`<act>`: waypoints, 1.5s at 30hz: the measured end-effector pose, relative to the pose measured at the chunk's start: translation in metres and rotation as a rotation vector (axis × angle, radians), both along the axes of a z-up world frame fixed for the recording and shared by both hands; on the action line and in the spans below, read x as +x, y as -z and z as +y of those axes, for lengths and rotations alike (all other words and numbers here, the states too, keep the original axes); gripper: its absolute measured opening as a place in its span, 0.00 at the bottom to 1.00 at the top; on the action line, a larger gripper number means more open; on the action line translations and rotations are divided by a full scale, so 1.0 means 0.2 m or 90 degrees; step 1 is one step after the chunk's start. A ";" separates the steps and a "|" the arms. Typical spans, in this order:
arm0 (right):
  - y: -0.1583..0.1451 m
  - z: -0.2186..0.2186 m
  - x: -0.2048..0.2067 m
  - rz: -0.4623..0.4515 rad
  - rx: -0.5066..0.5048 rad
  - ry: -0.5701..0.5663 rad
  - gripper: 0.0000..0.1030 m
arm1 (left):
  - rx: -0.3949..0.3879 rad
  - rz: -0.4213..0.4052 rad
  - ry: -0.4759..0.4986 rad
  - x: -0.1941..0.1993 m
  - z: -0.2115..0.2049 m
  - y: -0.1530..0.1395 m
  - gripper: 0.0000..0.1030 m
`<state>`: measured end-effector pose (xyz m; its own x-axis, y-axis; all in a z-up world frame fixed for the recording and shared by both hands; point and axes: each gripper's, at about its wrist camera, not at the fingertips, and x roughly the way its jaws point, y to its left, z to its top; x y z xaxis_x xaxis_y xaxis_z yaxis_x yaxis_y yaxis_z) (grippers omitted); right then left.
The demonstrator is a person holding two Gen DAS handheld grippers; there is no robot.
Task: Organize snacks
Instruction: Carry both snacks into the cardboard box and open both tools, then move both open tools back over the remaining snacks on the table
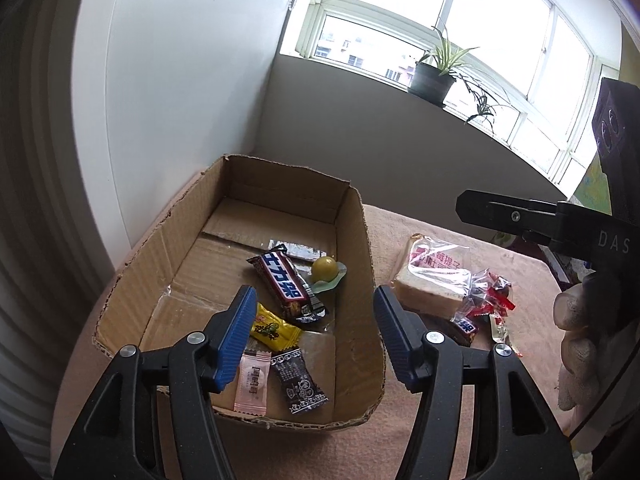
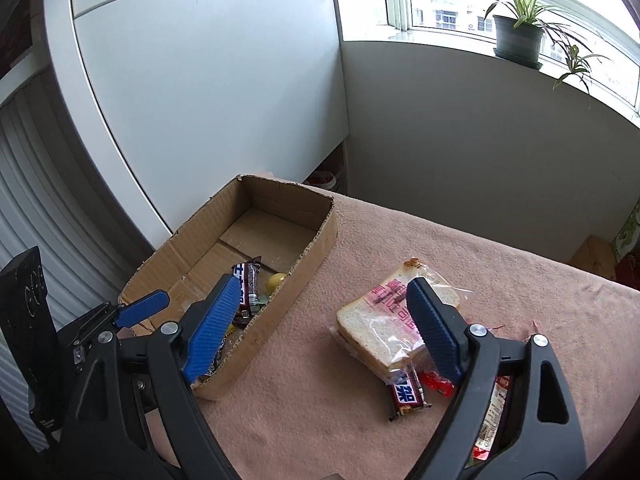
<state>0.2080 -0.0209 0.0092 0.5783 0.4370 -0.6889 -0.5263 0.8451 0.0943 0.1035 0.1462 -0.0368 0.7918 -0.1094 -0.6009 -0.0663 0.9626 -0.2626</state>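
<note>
5 snacks lie in the box [image 1: 360, 216]; bagged bread [image 2: 384, 324] and a bar [image 2: 406, 396] sit on the cloth [image 2: 460, 248]. Left gripper [image 1: 314, 336] and right gripper [image 2: 324, 332] both gape empty

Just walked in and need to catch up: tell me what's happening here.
A person with a tool in each hand is sorting snacks into a box. Several are already in it, including a chocolate bar. The left tool hangs open over the box; the right tool is open above the bread on the table.
</note>
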 end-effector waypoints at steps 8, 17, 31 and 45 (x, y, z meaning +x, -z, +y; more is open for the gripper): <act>-0.02 -0.40 -0.09 -0.004 -0.005 0.065 0.85 | 0.002 -0.002 0.041 0.04 -0.16 -0.02 0.58; 0.12 -0.76 -0.09 0.053 -0.004 0.131 0.85 | 0.017 0.018 0.083 0.07 -0.33 0.00 0.58; 0.37 -1.03 -0.01 0.154 0.047 0.196 0.85 | 0.050 0.050 0.141 0.11 -0.57 0.06 0.58; 0.38 -0.96 -0.10 0.169 0.065 0.143 0.80 | 0.048 0.101 0.188 0.18 -0.73 0.16 0.58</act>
